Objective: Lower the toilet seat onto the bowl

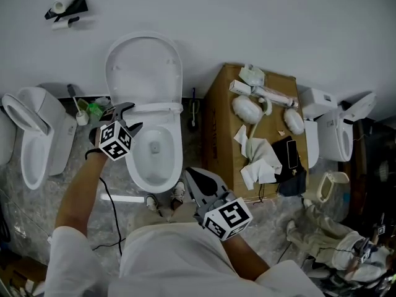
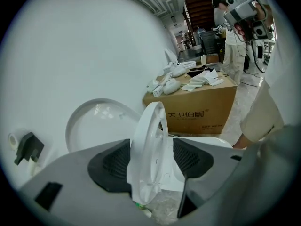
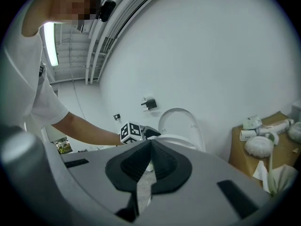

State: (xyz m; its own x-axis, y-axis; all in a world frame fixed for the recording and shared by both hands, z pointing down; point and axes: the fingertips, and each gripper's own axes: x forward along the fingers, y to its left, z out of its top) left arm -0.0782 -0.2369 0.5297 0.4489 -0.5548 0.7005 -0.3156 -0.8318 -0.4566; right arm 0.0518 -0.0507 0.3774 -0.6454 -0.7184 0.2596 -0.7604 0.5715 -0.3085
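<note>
Toilet bowl [image 1: 154, 163] sits just ahead of both grippers, with its lid [image 1: 143, 67] upright beyond them. Toilet seat [image 2: 148, 145] is raised off the bowl, edge-on between the left gripper's [image 1: 132, 116] part-open jaws; the right-hand pad is clear of it. Right gripper [image 3: 149, 149] has its jaws closed together and empty, near the bowl's front rim.

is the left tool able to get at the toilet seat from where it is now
Likely yes: the toilet seat stands edge-on between the parted jaws of the left tool, with nothing else between them. A gap shows at one pad, so it isn't clamped yet.
</note>
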